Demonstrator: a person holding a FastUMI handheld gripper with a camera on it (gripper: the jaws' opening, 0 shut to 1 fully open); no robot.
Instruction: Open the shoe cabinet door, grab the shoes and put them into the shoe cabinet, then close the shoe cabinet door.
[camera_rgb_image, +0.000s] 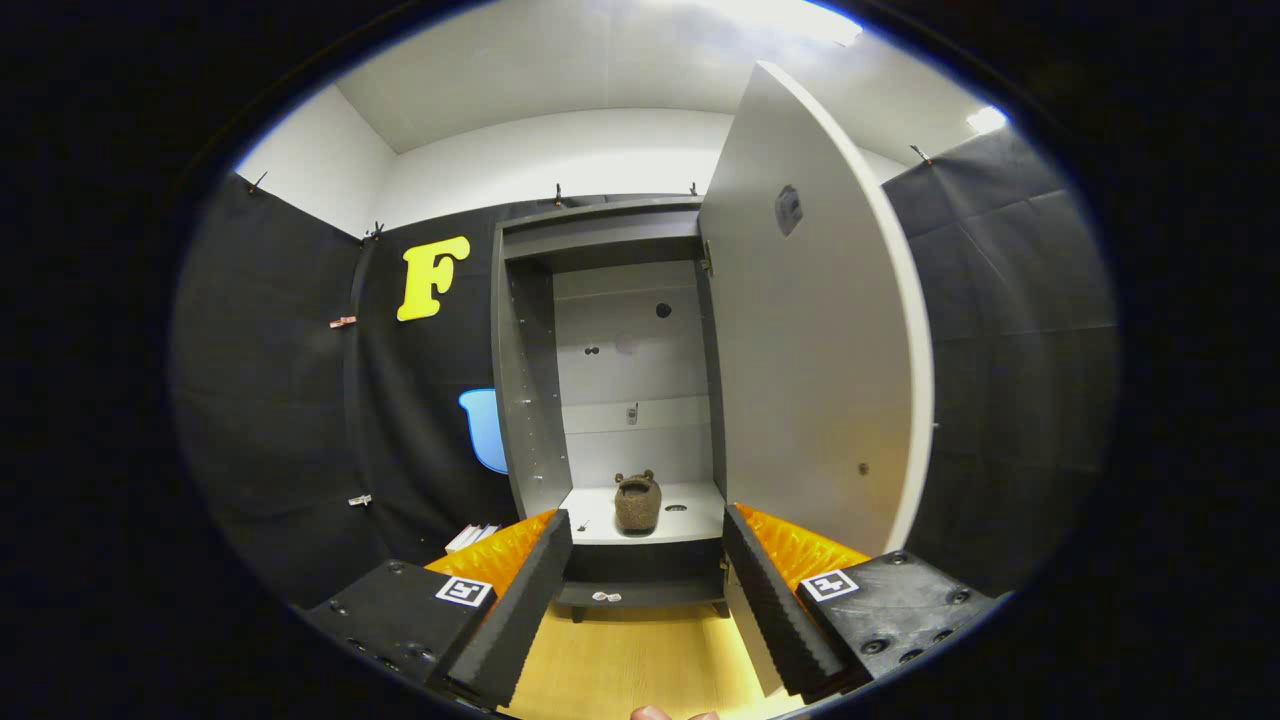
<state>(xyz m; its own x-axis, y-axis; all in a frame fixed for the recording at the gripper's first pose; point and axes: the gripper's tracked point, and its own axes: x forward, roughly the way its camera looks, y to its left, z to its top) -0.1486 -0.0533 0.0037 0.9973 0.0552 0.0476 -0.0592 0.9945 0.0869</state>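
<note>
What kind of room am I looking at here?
Probably a staged test booth, not a home: black cloth walls, one grey shoe cabinet with its door open, a brown slipper inside, beyond the open claw.

We record a tall grey shoe cabinet (612, 380) standing against the black booth wall, its door (810, 330) swung wide open to the right. On the cabinet's bottom shelf (690, 520) we see one brown fuzzy slipper (637, 502), upright, toe toward us. Our gripper (640, 590) is held back from the cabinet over a pale wooden floor (640, 665), its two black ridged fingers (520, 610) spread apart with nothing between them. The slipper lies beyond the fingertips.
</note>
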